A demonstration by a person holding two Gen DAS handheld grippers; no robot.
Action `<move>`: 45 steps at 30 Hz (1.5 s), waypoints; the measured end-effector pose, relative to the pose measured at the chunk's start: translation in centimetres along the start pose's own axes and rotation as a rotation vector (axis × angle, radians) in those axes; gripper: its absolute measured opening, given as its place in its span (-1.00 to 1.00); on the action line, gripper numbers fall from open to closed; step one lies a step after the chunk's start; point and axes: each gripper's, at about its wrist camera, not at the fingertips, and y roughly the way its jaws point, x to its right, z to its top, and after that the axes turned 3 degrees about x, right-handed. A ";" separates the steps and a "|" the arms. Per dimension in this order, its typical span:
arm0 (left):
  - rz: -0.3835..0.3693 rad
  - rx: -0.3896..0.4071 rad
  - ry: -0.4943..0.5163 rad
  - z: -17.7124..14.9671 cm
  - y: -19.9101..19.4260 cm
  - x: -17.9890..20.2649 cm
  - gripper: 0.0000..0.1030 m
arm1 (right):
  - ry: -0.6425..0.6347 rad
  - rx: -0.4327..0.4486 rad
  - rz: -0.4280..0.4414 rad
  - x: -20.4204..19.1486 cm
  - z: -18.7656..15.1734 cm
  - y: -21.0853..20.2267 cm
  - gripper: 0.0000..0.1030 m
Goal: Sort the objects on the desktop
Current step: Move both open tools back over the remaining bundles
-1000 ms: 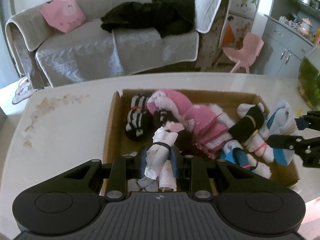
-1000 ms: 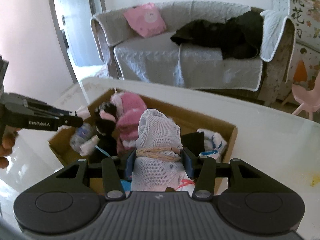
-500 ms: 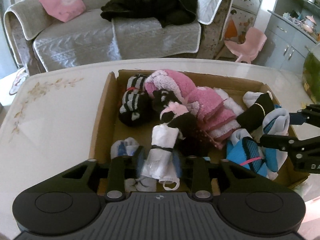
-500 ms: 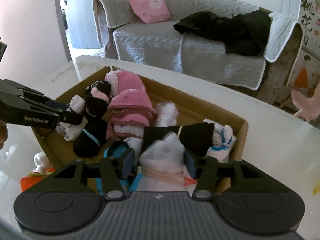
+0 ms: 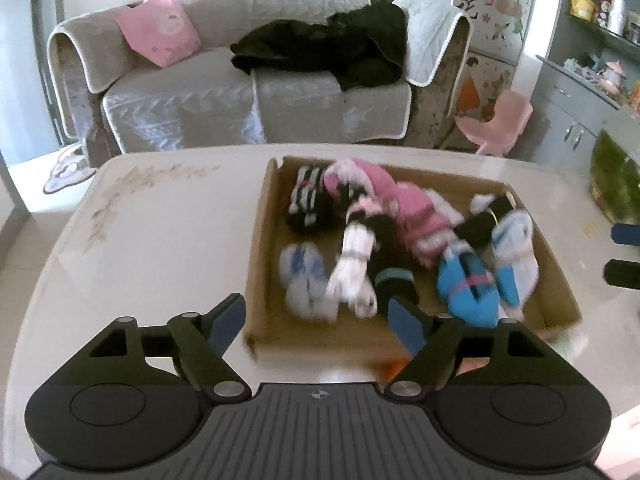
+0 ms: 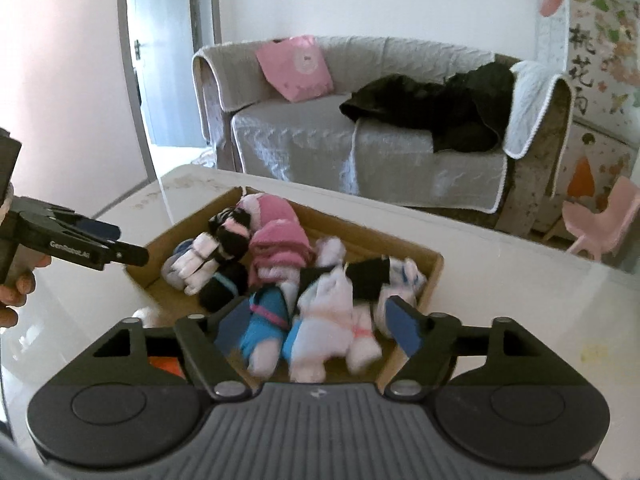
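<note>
Both tools released, sock bundles in the box.
Left tool (image 5: 316, 320) has just been opening, jaws spread with nothing gripped; white sock bundle (image 5: 352, 264) lies loose in the cardboard box (image 5: 260, 240) near the tabletop (image 5: 160, 240) front edge. Right tool (image 6: 316, 320) has also just been opening, its white mesh bundle (image 6: 328, 320) dropped at the box's near wall.

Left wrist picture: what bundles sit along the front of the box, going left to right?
Pale blue-striped bundle → white bundle → black bundle with a teal band → bright blue bundle → white and blue bundle.
</note>
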 end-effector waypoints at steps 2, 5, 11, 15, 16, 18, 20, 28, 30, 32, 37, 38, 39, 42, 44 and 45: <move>-0.015 0.003 -0.001 -1.4 -1.1 0.1 0.64 | 0.021 -0.006 -0.009 0.1 -1.5 -0.4 0.51; -0.018 -0.012 -0.010 -3.2 -1.3 0.4 0.65 | 0.071 -0.024 -0.028 0.6 -3.4 0.1 0.51; 0.010 -0.080 -0.104 -4.6 1.1 0.2 0.64 | 0.133 -0.039 -0.067 1.0 -6.0 2.1 0.51; 0.007 -0.100 -0.182 -4.2 2.3 -0.6 0.64 | 0.156 -0.051 -0.064 1.3 -6.8 3.0 0.51; 0.003 -0.108 -0.199 -4.1 2.6 -0.8 0.64 | 0.157 -0.052 -0.064 1.4 -7.1 3.1 0.51; 0.016 -0.126 -0.223 -4.1 3.4 -1.0 0.64 | 0.165 -0.053 -0.063 1.5 -7.5 3.2 0.51; 0.027 -0.146 -0.242 -4.3 4.2 -1.0 0.64 | 0.170 -0.053 -0.057 1.7 -7.7 3.4 0.51; 0.060 -0.170 -0.220 -4.5 5.5 0.1 0.62 | 0.164 -0.073 -0.057 1.4 -8.4 4.2 0.51; 0.061 -0.176 -0.188 -4.7 5.3 0.2 0.59 | 0.165 -0.078 -0.053 1.4 -8.5 4.2 0.51; 0.081 -0.177 -0.158 -5.0 5.1 0.0 0.59 | 0.162 -0.080 -0.054 1.3 -8.7 4.3 0.51; 0.116 -0.181 -0.154 -5.9 4.0 -2.0 0.59 | 0.156 -0.086 -0.055 1.2 -9.1 4.1 0.51; 0.116 -0.183 -0.160 -5.9 3.8 -2.3 0.59 | 0.154 -0.083 -0.059 1.2 -9.1 4.1 0.51; 0.116 -0.184 -0.167 -6.0 3.7 -2.6 0.59 | 0.155 -0.080 -0.060 1.2 -9.1 4.0 0.52; 0.115 -0.183 -0.175 -5.9 3.5 -2.9 0.60 | 0.168 -0.084 -0.058 1.4 -9.1 4.3 0.53; 0.117 -0.180 -0.166 -6.0 3.5 -2.5 0.63 | 0.170 -0.084 -0.062 1.3 -9.0 4.4 0.54; 0.115 -0.175 -0.161 -6.1 3.5 -2.3 0.64 | 0.170 -0.086 -0.062 1.2 -9.0 4.6 0.56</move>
